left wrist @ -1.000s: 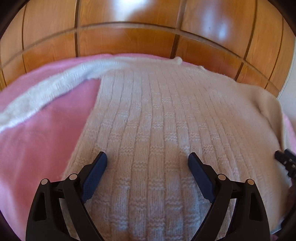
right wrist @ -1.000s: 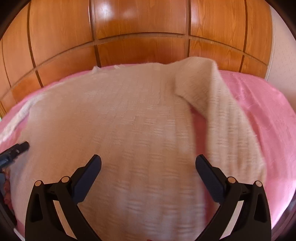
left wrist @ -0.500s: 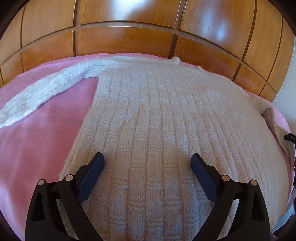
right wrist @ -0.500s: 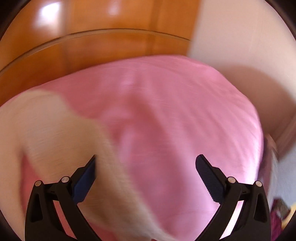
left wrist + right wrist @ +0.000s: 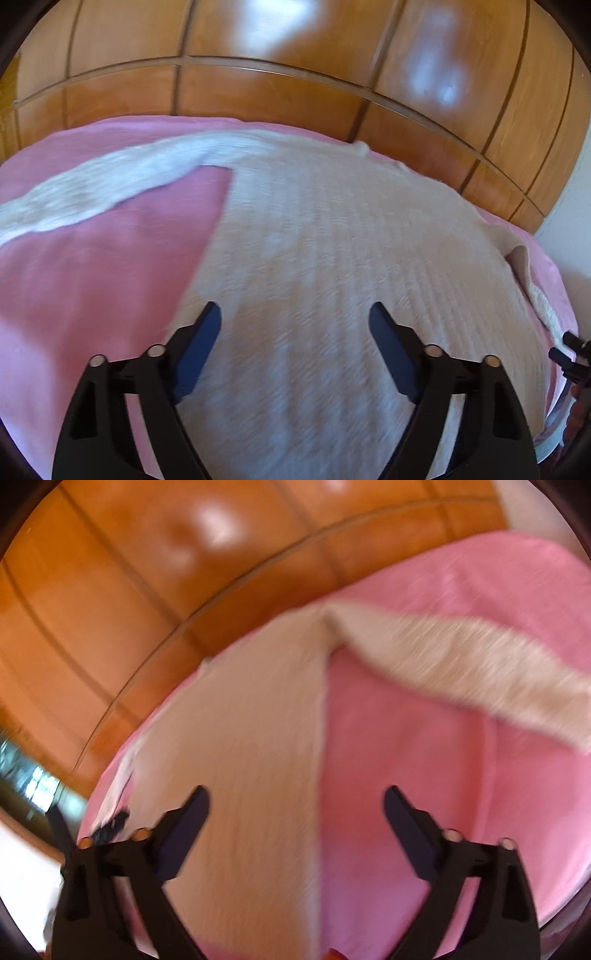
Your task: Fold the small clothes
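Observation:
A cream knitted sweater (image 5: 332,258) lies flat on a pink bedspread (image 5: 92,295). One sleeve (image 5: 110,184) stretches out to the left. My left gripper (image 5: 294,308) hovers over the sweater's lower body, open with its jaws closing and nothing pinched between them. In the right wrist view the sweater body (image 5: 240,738) fills the left, and its other sleeve (image 5: 461,664) runs out to the right over the bedspread (image 5: 406,757). My right gripper (image 5: 297,790) hangs above the sweater's side edge, also open with its jaws closing and no cloth between the pads.
Glossy wooden panels (image 5: 295,74) rise behind the bed. A white wall (image 5: 576,221) stands at the right. The tip of the other gripper (image 5: 569,350) shows at the bed's right edge. Blurred clutter (image 5: 29,775) lies off the bed's left side.
The right gripper swung out over the bare bedspread and now sits at the sweater's side edge; the sleeve, earlier draped, lies spread to the right. The left gripper shifted left. Both jaws have narrowed.

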`<state>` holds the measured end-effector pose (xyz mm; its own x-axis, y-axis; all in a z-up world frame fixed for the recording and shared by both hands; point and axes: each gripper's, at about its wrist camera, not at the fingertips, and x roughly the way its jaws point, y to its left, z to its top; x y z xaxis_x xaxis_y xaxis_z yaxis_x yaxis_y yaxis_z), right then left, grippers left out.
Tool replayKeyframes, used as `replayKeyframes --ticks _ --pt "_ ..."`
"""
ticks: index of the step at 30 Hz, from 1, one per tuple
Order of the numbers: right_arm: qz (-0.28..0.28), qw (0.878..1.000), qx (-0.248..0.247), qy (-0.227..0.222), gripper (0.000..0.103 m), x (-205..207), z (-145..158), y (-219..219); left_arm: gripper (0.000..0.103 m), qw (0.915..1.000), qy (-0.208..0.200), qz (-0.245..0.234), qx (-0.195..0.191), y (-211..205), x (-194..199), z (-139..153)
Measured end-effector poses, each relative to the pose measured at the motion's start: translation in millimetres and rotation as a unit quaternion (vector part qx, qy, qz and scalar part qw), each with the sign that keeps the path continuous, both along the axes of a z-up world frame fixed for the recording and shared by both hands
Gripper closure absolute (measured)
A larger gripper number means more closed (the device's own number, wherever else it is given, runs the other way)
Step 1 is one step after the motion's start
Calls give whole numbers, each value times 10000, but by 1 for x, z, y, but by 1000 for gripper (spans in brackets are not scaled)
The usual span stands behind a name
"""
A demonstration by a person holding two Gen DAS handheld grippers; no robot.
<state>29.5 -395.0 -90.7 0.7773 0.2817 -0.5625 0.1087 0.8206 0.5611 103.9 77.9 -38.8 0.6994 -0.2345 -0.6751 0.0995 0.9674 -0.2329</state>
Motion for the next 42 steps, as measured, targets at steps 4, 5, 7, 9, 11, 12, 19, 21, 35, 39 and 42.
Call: replayKeyframes --ticks 4,5,7,9,11,12,19,21,35,39,42 --pt "358 9970 525 444 38 -2 -24 2 39 9984 439 356 77 28 -13 -13" --pt "379 9964 619 428 38 -3 -28 0 43 9979 493 419 2 35 -17 -16" --pt "481 9959 696 324 38 1 -29 -5 43 9981 443 428 -28 40 -29 -16" --pt "786 9925 897 286 39 4 -30 -1 43 9981 466 348 200 34 -35 -16" --pt "1101 9894 898 317 40 5 -35 13 43 9978 426 264 443 27 -39 -16" --pt "1089 9902 812 315 41 4 -36 21 43 9978 430 296 419 27 -42 -17" --pt "1183 9875 948 424 96 2 -43 27 87 9989 421 150 138 23 -59 -17" --pt "1210 9872 1007 269 97 -1 -40 27 96 9987 485 -127 -19 19 -62 -14" --pt "1332 9900 375 -277 97 -57 12 3 98 9860 969 -1080 -817 26 -105 4" --pt "1049 9935 -163 422 89 -37 -26 13 60 9821 1208 -875 -1151 31 -92 -13" --pt "926 9920 -545 665 70 -27 -33 18 35 9836 919 -453 -1485 53 -87 -6"
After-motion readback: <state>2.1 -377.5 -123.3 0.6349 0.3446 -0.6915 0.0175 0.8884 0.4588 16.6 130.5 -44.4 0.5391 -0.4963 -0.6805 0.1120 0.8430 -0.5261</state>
